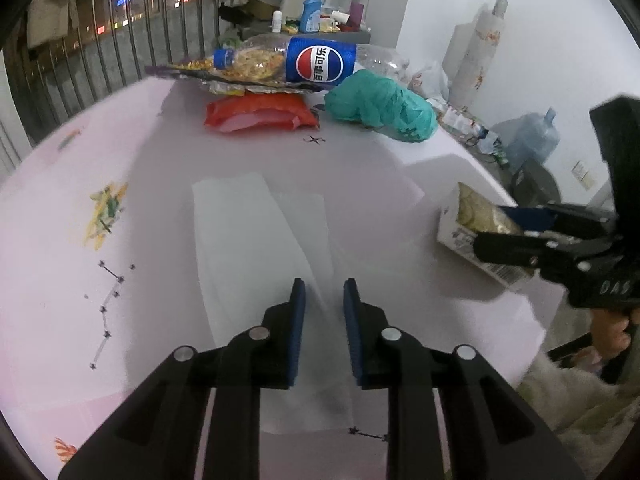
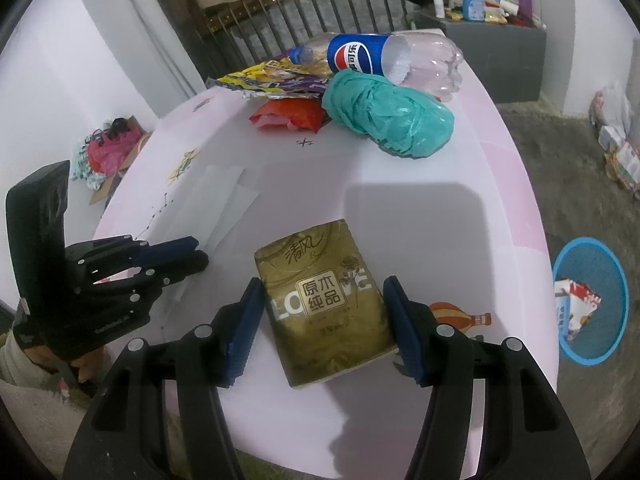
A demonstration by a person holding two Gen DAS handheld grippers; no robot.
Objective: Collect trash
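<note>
A gold tissue pack (image 2: pixel 326 300) lies on the pink table (image 2: pixel 460 216), between the open fingers of my right gripper (image 2: pixel 324 322); it also shows at the right of the left wrist view (image 1: pixel 476 224). A flat white paper sheet (image 1: pixel 256 240) lies under my left gripper (image 1: pixel 324 304), whose jaws stand narrowly apart around the sheet's near part. At the table's far side lie a Pepsi bottle (image 1: pixel 316 60), a foil snack wrapper (image 1: pixel 224 76), a red wrapper (image 1: pixel 260 114) and a crumpled teal bag (image 1: pixel 380 106).
A blue waste basket (image 2: pixel 592 300) with some trash in it stands on the floor right of the table. A railing (image 1: pixel 120 52) runs behind. A grey cabinet (image 2: pixel 496 48) with bottles stands at the back. Clutter lies on the floor at left (image 2: pixel 112 148).
</note>
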